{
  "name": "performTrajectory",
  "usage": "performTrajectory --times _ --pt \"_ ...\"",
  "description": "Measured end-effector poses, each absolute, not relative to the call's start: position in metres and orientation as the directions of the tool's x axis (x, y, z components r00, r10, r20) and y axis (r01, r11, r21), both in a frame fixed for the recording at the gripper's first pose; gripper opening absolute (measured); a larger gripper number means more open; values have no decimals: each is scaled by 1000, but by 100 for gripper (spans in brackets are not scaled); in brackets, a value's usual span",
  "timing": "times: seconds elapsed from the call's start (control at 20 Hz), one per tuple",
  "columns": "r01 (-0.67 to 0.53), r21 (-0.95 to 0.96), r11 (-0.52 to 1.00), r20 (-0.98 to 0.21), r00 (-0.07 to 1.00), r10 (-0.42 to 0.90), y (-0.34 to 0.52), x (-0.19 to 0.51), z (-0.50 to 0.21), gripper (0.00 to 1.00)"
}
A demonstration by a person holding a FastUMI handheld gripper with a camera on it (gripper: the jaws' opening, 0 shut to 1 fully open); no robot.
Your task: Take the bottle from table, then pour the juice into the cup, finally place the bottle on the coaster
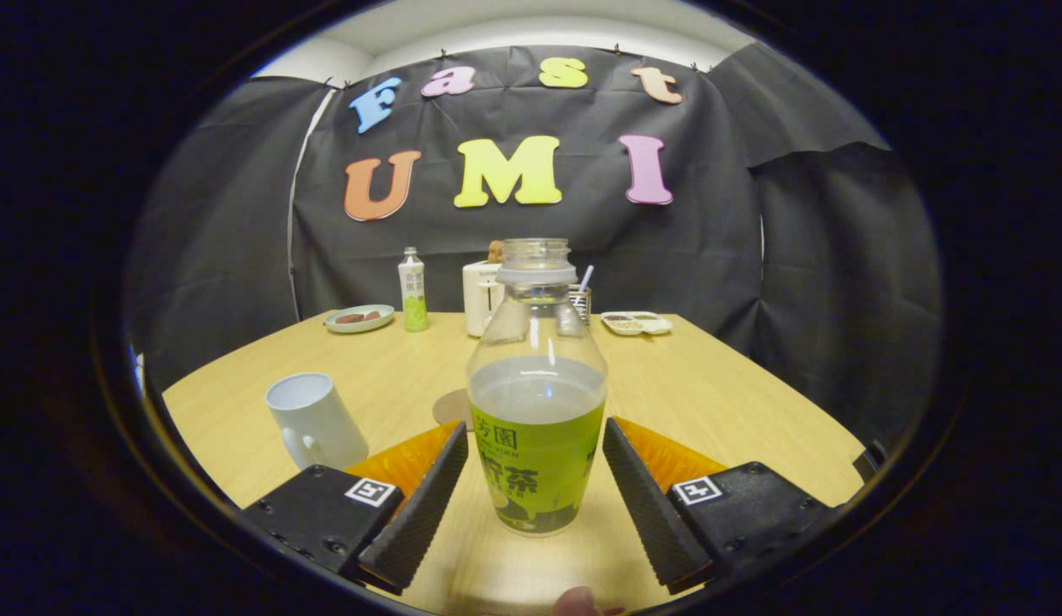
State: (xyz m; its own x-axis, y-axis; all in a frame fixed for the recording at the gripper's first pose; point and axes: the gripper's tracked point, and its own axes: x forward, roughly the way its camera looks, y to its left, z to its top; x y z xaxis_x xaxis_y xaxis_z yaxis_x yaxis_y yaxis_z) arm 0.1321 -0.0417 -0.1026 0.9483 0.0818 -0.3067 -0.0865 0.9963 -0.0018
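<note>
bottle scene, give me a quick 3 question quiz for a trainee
1. True or false: the gripper is shut on the bottle.
2. Which lies nearest the bottle, just behind it? A) coaster B) plate C) tray
3. Fill in: the bottle has no ____ on its neck.

Key
1. False: the bottle stands on the table between open fingers, gaps both sides.
2. A
3. cap; the white cup stands left of the fingers.
</note>
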Motion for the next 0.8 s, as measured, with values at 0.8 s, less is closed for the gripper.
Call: performTrajectory --times 0.8 --pt "-213 -243 946 -202 965 166 -9 137 -50 78"
